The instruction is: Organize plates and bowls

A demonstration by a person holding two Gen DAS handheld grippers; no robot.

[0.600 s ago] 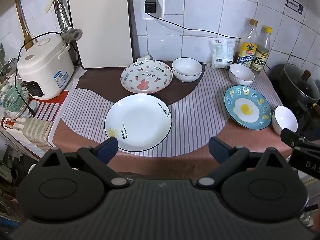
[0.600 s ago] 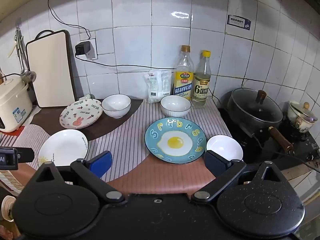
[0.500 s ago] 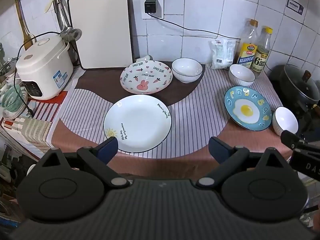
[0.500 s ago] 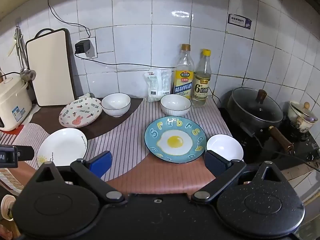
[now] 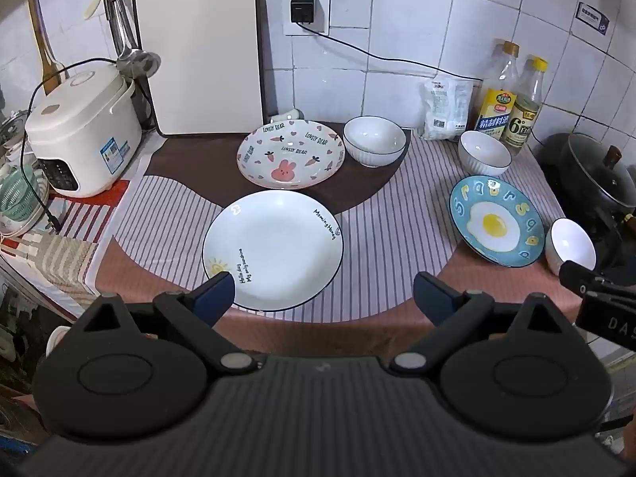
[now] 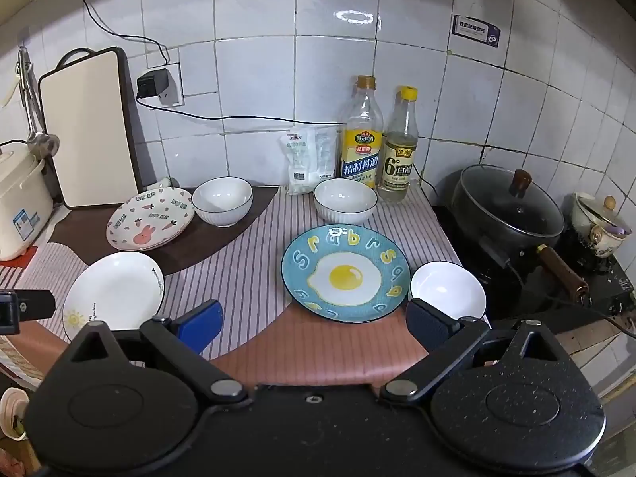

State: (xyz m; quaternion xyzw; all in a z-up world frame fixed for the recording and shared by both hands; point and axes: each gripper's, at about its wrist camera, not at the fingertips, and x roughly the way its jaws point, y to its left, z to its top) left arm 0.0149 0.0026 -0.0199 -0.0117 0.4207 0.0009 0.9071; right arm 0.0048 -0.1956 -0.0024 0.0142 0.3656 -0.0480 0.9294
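My left gripper (image 5: 322,294) is spread wide with nothing between its jaws; it hangs off the front edge of the counter (image 5: 318,330), its left pad overlapping the near rim of the white plate (image 5: 272,249). I cannot tell whether pad and rim touch. My right gripper (image 6: 314,324) is likewise spread wide and carries nothing; it hangs off the same front edge, toward the counter's right end, facing the blue egg plate (image 6: 345,273).

Status, as judged from the present layout: no stacking or grouping is done. All six items lie singly.

Plates:
- White plate: near the front edge, left of centre
- Rabbit plate (image 5: 291,154): behind the white plate, toward the back edge; the two rims sit close together, and contact cannot be confirmed
- Blue egg plate: right half of the counter, well apart from the other two plates

Bowls:
- First bowl (image 5: 374,140): near the back edge, just beside the rabbit plate on its right
- Second bowl (image 6: 345,201): near the back edge, just behind the blue egg plate, in front of the two bottles (image 6: 379,139)
- Third bowl (image 6: 447,289): at the front right corner, just beside the blue egg plate

Work remaining, in my judgement: gather the three plates into one stack and the three bowls into another. The left gripper is best placed for the white plate; the right gripper for the blue egg plate or the third bowl. The pot (image 6: 508,206) at the right end crowds the third bowl, so clearance there is limited
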